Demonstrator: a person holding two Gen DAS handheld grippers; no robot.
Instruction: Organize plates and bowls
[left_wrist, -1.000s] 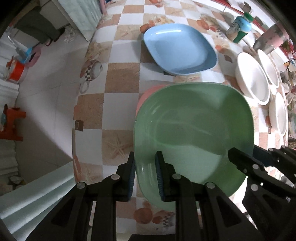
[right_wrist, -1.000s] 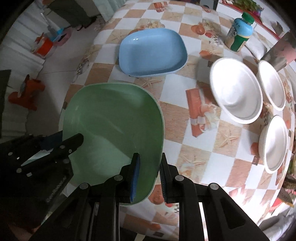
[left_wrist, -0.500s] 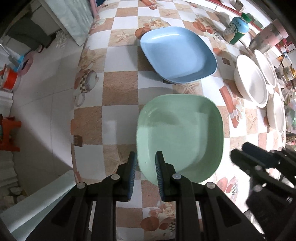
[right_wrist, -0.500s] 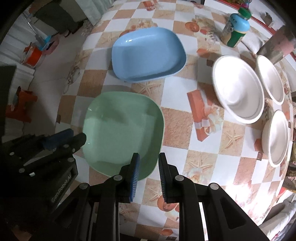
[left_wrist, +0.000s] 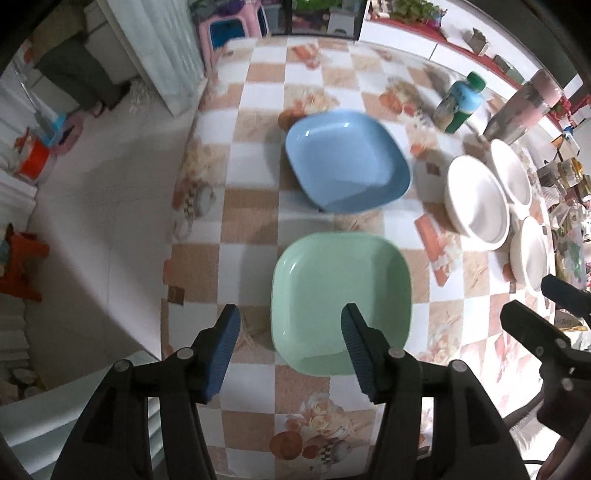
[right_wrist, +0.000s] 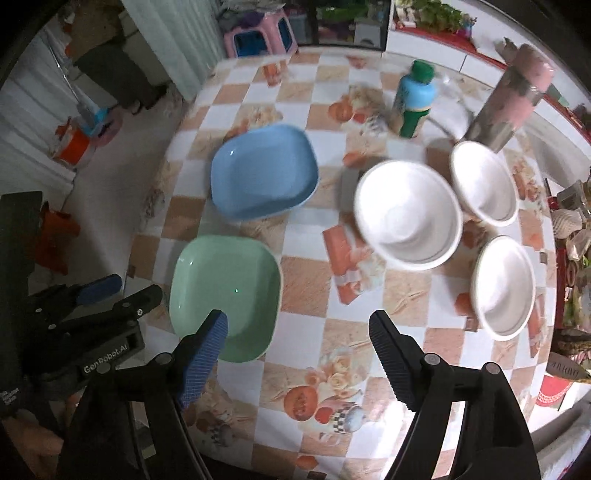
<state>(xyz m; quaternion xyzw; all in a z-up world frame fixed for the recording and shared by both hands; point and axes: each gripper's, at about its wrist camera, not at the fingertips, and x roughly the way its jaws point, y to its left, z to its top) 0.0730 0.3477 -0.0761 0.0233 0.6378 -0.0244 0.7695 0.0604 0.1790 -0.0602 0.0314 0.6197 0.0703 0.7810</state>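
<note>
A green square plate (left_wrist: 341, 299) lies flat on the checkered table near its front edge; it also shows in the right wrist view (right_wrist: 225, 295). A blue square plate (left_wrist: 347, 171) lies just beyond it, also in the right wrist view (right_wrist: 264, 170). Three white bowls (right_wrist: 408, 214) stand to the right, seen in the left wrist view too (left_wrist: 476, 201). My left gripper (left_wrist: 290, 347) is open and empty, raised above the green plate's near left edge. My right gripper (right_wrist: 297, 350) is open and empty, raised to the right of the green plate.
A blue and green bottle (right_wrist: 413, 99) and a pink and grey tumbler (right_wrist: 509, 99) stand at the back right. Clutter lines the table's right edge (right_wrist: 572, 236). The table's left edge (left_wrist: 173, 258) drops to a tiled floor with a pink stool (right_wrist: 258, 37).
Both grippers have let go of the green plate, opened wide and pulled back and up. The plate went from lifted to lying flat on the table.
</note>
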